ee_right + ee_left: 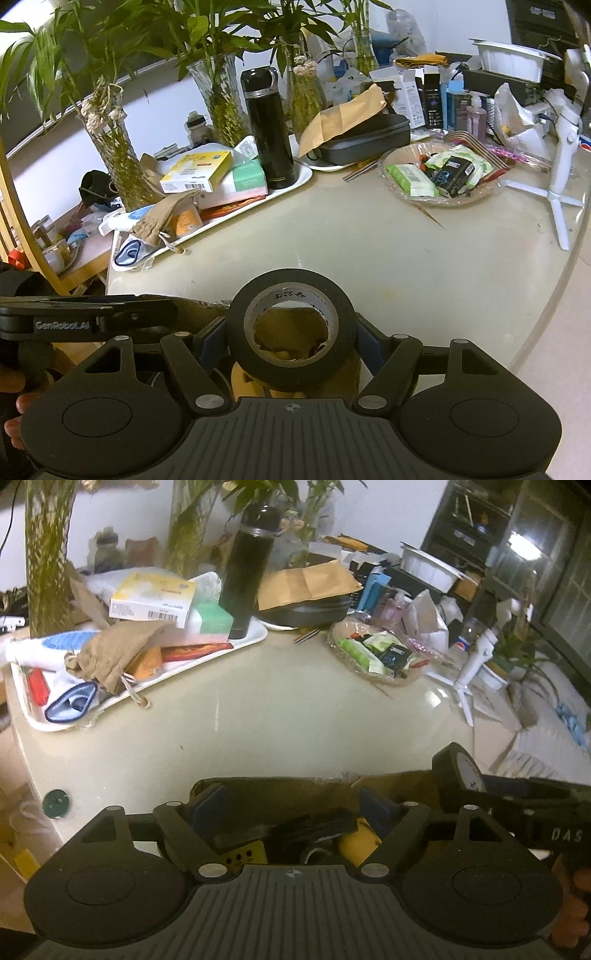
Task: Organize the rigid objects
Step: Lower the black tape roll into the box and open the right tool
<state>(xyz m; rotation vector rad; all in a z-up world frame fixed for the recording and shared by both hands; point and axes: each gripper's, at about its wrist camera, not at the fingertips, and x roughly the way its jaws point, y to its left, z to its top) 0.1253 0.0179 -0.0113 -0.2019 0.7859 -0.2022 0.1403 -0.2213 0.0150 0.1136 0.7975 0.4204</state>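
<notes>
Placement step: right gripper (291,334) clamps the black tape roll (291,328) above the cardboard box (192,306); left gripper (291,806) hangs open and empty beside it; next, lower and release.

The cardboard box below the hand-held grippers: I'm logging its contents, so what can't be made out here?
- Left wrist view: box contents, mostly hidden by the left hand-held gripper; only dark and yellow pieces show.
- Right wrist view: the box interior is blocked by the black tape roll in the right hand-held gripper.
</notes>
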